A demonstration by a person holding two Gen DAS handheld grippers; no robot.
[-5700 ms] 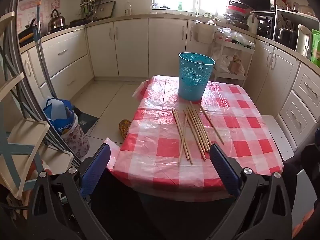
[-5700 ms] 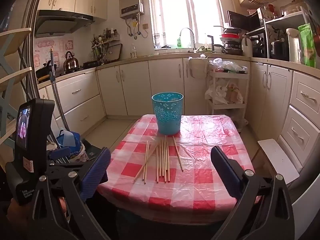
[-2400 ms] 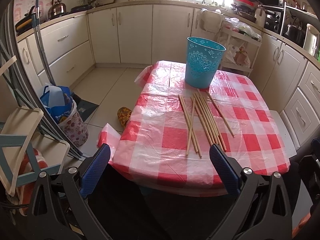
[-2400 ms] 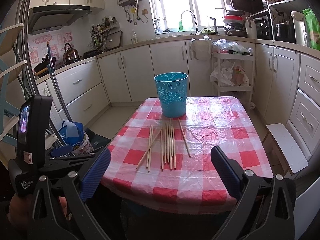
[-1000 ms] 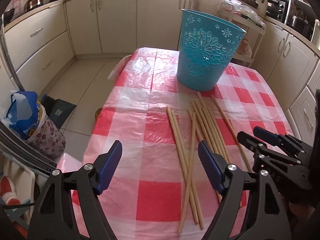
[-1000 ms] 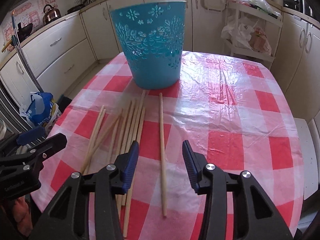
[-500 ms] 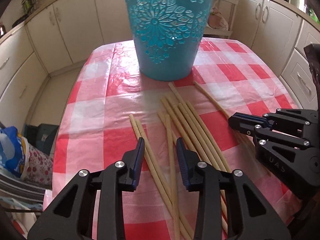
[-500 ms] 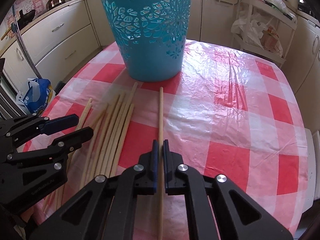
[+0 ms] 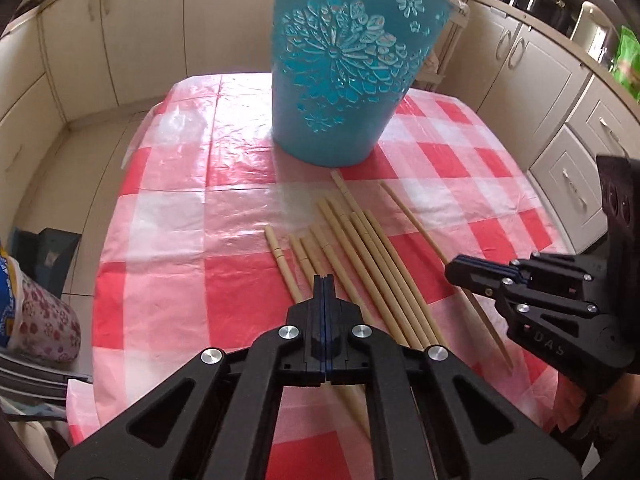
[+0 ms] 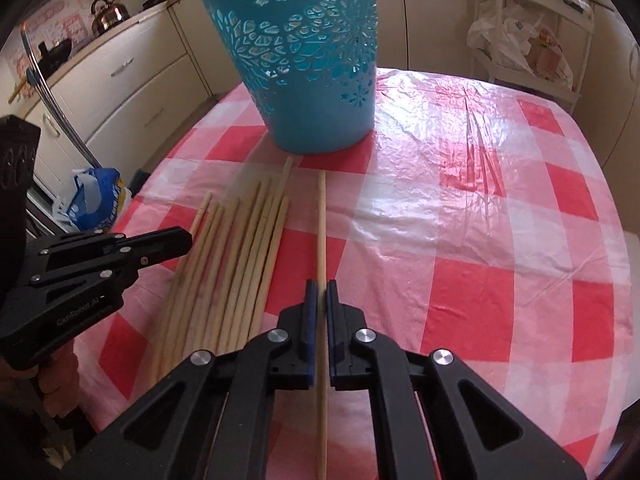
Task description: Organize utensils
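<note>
The pick-up step is in hand: the right gripper [image 10: 319,292] is clenched on 1 lone chopstick [image 10: 321,220], while the left gripper [image 9: 323,284] has just closed at the edge of the bundle [image 9: 360,256], apparently empty; I cannot tell for sure. Both lie on the checked table [image 10: 500,240], just before the blue bin [image 10: 304,56]; next, lift and tip the stick into it; kitchen cabinets [image 9: 120,40] stand behind.

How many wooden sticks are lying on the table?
About 10. One lone stick lies on the right, clamped between the right gripper's pads. Nine more form a bunch left of it, before the blue basket. Overlaps may hide others.
</note>
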